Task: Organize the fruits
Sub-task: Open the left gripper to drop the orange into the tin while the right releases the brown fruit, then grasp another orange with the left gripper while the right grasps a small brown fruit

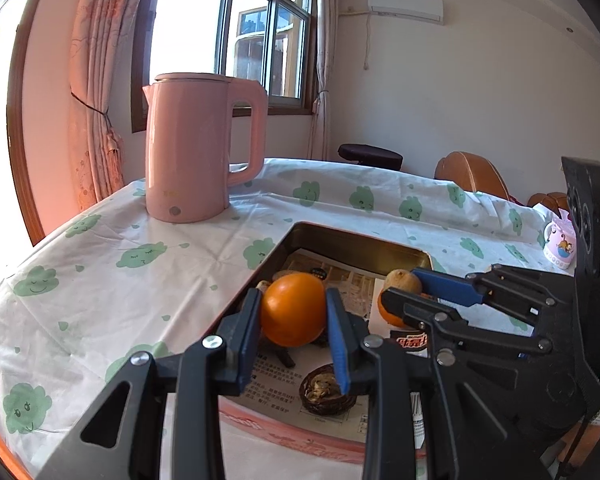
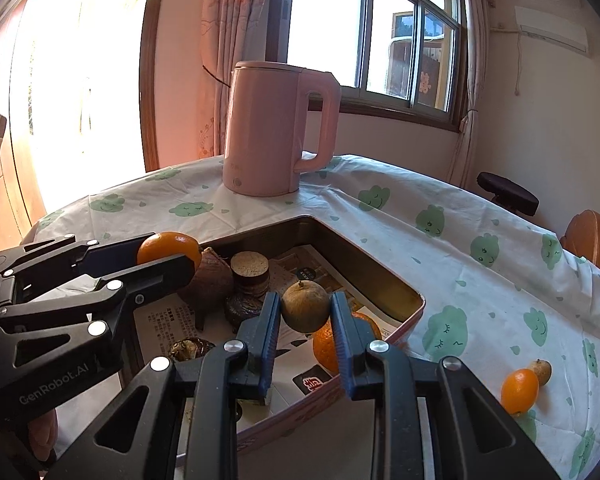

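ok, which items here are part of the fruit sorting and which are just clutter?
Job:
- orange in left gripper
- brown round fruit in right gripper
- metal tin
- orange in the tin
- small orange and small brown fruit on the tablecloth

Lying about:
- pink kettle
- cartoon mug

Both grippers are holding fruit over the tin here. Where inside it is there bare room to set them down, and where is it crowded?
In the tin, bare paper lining lies along the far wall, before the kettle. The left gripper with its orange hangs over crowded dark pieces; the right gripper with its brown fruit is above another orange.
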Motion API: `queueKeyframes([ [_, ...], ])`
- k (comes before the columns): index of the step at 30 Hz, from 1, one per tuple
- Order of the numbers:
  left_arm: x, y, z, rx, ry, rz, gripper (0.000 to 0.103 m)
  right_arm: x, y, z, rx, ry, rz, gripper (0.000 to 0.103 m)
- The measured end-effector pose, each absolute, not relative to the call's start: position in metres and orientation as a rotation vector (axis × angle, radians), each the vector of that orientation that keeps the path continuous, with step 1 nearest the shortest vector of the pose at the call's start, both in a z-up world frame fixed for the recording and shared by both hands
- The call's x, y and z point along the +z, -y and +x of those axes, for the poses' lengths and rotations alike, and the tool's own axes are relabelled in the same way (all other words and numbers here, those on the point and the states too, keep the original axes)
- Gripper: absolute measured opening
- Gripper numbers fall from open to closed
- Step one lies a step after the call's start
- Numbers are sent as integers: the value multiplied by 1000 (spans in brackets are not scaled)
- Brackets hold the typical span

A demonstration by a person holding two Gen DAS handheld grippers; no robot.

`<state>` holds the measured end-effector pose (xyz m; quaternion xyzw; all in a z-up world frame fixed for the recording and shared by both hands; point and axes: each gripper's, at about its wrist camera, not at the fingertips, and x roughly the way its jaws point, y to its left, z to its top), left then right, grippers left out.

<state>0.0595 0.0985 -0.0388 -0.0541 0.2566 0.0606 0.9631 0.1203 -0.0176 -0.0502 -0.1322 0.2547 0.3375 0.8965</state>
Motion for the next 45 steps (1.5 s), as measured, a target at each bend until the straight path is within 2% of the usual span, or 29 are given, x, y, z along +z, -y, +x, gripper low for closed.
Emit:
queueKeyframes([
  [7, -42, -98, 60, 134, -541, -97, 36, -56, 11, 123, 710, -567, -294, 28],
  [9, -42, -97, 58, 149, -538, -94, 48, -56, 11, 123, 710, -564, -293, 29],
  [12, -41, -100, 56, 163, -526, -104, 57, -55, 14, 125, 696, -563, -277, 43],
  [14, -40, -99, 54, 164, -517, -112, 67, -54, 19, 126, 694, -565, -256, 46],
  [21, -28, -74, 50, 124, -473, -116, 83, -43, 53, 119, 655, -525, -234, 54],
  [26, -14, -38, 54, 44, -446, -83, 93, -31, 102, 122, 564, -506, -214, 56],
  [38, -18, 65, 126, -143, -572, -26, 92, -28, 222, 164, 223, -555, -61, 60],
  [42, -34, 95, 154, -190, -651, -6, 83, -35, 238, 172, 189, -574, -34, 60],
  [45, -48, 108, 175, -213, -724, -11, 69, -40, 249, 175, 165, -582, -7, 61],
])
